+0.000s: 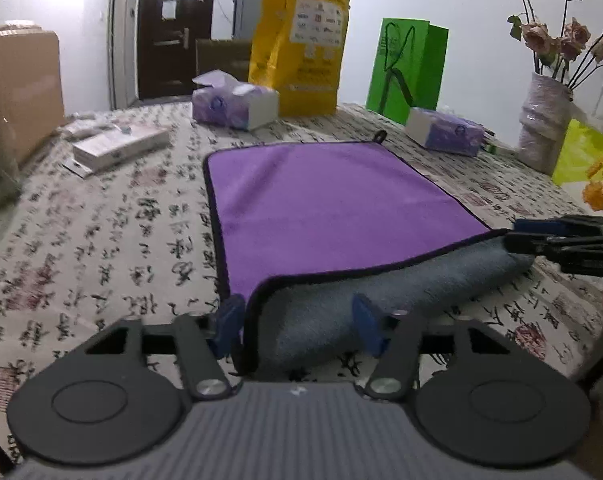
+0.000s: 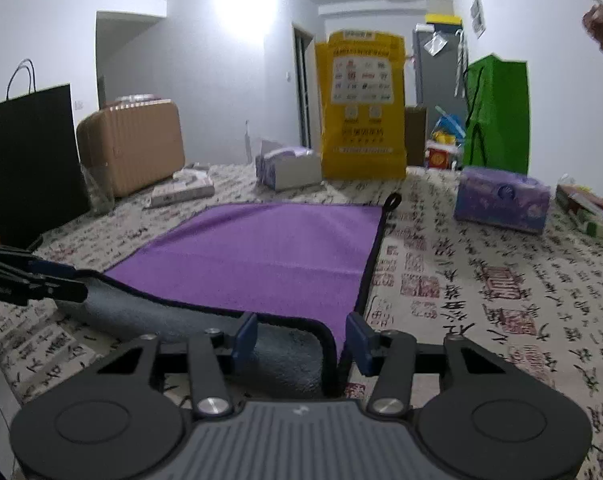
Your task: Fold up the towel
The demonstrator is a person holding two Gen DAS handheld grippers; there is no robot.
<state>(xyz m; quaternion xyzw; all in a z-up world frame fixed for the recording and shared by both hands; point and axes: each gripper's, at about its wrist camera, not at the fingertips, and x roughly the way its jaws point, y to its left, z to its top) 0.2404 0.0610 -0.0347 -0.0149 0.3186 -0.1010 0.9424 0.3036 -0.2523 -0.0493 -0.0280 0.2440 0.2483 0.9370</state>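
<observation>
Towel [image 1: 333, 208] lies purple side up on the patterned tablecloth [image 1: 101, 240], its near edge rolled back to show the grey underside. Left gripper [image 1: 299, 326] straddles the near left corner, jaws spread apart. Right gripper [image 2: 301, 338] does the same at the near right corner, fingers wide around the black hem.

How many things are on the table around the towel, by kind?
Towels: 1, the purple towel
Tissue boxes: 2, one by the yellow bag, one by the green bag
Standing bags: 3, yellow bag, green bag, black bag
Flower vases: 1, vase
Flat white boxes: 1, white box
Total: 8
</observation>
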